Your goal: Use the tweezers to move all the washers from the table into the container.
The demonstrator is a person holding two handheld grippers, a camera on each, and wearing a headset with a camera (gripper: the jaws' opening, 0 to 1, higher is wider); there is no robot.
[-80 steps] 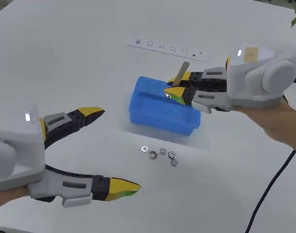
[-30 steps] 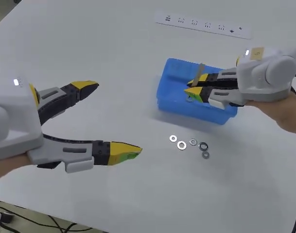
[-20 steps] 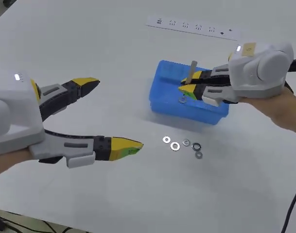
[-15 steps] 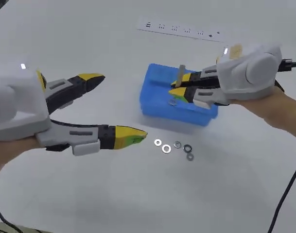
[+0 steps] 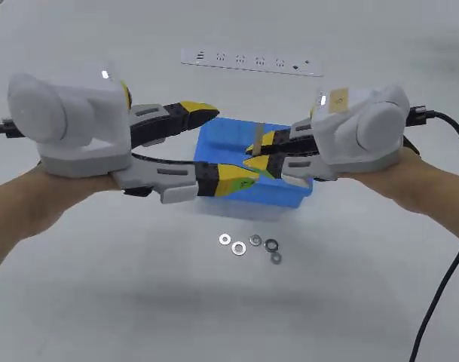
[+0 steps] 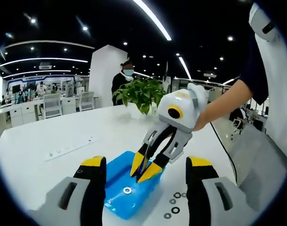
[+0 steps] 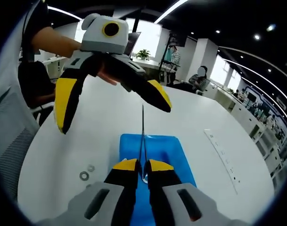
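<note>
Right gripper [image 5: 259,154] is clamped on the tweezers [image 5: 257,137], jaws almost together w/ the thin tan strip between them, above the container [image 5: 293,194]. Left gripper [image 5: 225,145] is wide open and holds nothing. Its jaws are spread over the container's left part, tips close to the right gripper's tips.

Container is a shallow blue rectangular tray. Left gripper view shows 1 washer [image 6: 127,190] flat on its floor. 5 washers [image 5: 239,248] lie on the white table [image 5: 139,302] in a small cluster near the container's front wall, not touching it. They are small metal rings, some pale, some darker. Power strip [image 5: 252,62] lies beyond the container.

Vs 0.5 s ago: left gripper has swung from left of the container to above it, next to the right gripper. Right gripper keeps its grip on the tweezers over the container. The 5 washers sit in the same cluster.

Tweezers' tips are hidden in head view behind the jaws. In right gripper view they're too thin to read, so can't tell if they hold anything. Left gripper's lower jaw covers part of the container's front-left. Black cable [image 5: 440,294] at right is cut off by the frame edge.
</note>
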